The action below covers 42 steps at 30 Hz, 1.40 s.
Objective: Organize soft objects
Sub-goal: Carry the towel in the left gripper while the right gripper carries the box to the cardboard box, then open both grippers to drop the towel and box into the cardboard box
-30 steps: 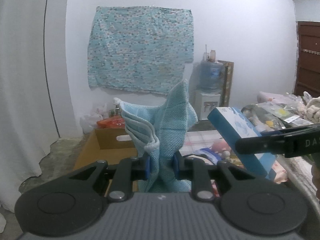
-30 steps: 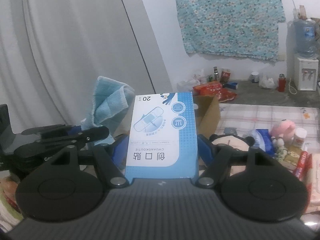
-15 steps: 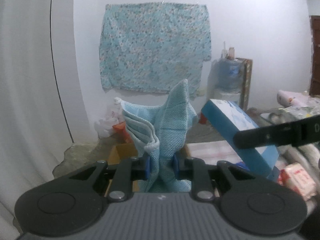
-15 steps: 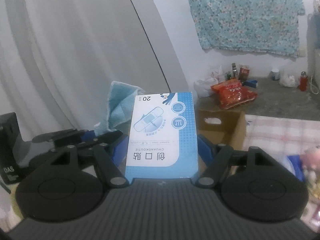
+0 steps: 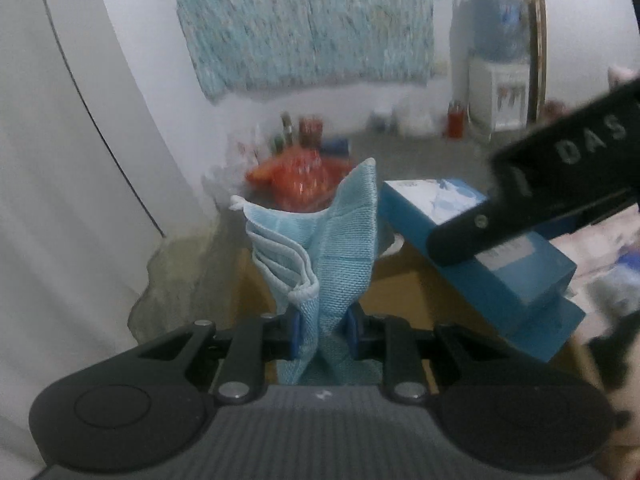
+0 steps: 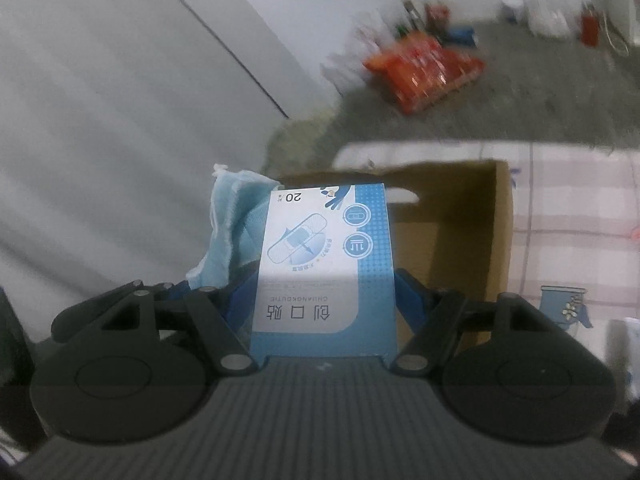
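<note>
A: What is each tool holding?

B: The left tool (image 5: 320, 330) is clamped on a bundle of blue face masks and cloth (image 5: 326, 248), which stands up in the middle of the left wrist view. The right tool (image 6: 324, 300) is clamped on the bandage box (image 6: 324, 256), held upright at the centre of the right wrist view, with its print upside down.

A: And where should they go?

B: My guess is the cardboard box (image 6: 468, 216), open-topped, lying just behind the bandage box in the centre-right of the right view. In the left view only a strip of brown shows behind the bundle.

A: How would you do the drop well?

B: Bring each load fully over the opening before the jaws part. The two tools look close together, the bundle sits just left of the bandage box in the right view, so release one at a time to avoid knocking. Lower the soft bundle well inside first; it is floppy and the ear loops could snag on a fingertip or the rim.

A: Anything to avoid?

B: The red snack packet (image 6: 424, 74) on the floor, upper centre, is well apart; leave it.
</note>
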Each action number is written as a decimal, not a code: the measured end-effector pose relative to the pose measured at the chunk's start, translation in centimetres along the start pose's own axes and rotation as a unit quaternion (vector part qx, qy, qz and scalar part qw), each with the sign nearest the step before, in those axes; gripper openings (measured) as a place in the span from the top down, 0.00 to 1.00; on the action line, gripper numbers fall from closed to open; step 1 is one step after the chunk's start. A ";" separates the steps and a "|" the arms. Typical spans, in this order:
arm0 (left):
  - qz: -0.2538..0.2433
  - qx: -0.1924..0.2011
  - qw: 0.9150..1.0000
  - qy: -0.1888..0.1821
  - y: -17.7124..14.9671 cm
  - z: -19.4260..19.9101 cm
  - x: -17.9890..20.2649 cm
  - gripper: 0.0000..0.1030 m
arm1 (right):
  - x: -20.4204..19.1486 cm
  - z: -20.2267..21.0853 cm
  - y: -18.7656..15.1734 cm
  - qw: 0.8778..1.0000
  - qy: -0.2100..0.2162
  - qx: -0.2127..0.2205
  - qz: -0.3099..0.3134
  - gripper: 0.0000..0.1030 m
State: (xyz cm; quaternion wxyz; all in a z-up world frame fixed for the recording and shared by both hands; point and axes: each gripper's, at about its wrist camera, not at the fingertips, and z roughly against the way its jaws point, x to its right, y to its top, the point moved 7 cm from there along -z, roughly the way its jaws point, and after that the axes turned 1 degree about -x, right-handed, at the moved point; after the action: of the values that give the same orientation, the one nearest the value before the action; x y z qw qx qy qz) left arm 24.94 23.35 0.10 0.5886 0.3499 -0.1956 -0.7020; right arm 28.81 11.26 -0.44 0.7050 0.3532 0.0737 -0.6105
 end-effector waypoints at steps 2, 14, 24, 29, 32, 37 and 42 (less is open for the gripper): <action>-0.008 -0.022 1.000 0.000 -0.3 -3.1 -0.1 0.78 | 0.4 -2.6 0.6 1.000 -0.014 -0.016 -0.010 0.30; -0.061 -0.111 0.991 0.041 -1.9 -12.2 -0.4 0.77 | 1.9 -11.9 2.2 0.995 -0.074 -0.065 -0.012 0.30; -0.070 -0.139 0.987 0.043 -2.3 -15.1 -0.5 0.64 | 3.1 -15.3 2.2 0.992 -0.091 -0.087 -0.030 0.29; -0.060 -0.144 0.987 0.040 -2.6 -14.8 -0.9 0.50 | 3.9 -16.2 2.2 0.992 -0.083 -0.089 -0.043 0.27; -0.057 -0.139 0.988 0.042 -2.5 -14.5 -1.0 0.50 | 4.2 -16.4 2.1 0.992 -0.075 -0.086 -0.050 0.26; -0.055 -0.135 0.988 0.045 -2.1 -14.4 -0.8 0.49 | 4.1 -15.9 2.2 0.994 -0.054 -0.079 -0.050 0.26; -0.044 -0.124 0.990 0.040 -1.4 -13.5 -0.6 0.47 | 3.4 -14.2 3.0 0.997 -0.013 -0.053 -0.059 0.26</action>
State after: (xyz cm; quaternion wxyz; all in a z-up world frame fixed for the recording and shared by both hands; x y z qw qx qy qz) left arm 33.70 26.09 -9.87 0.6032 0.3102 -0.0677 -0.7317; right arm 37.03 16.83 -11.54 0.6867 0.3025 0.1176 -0.6505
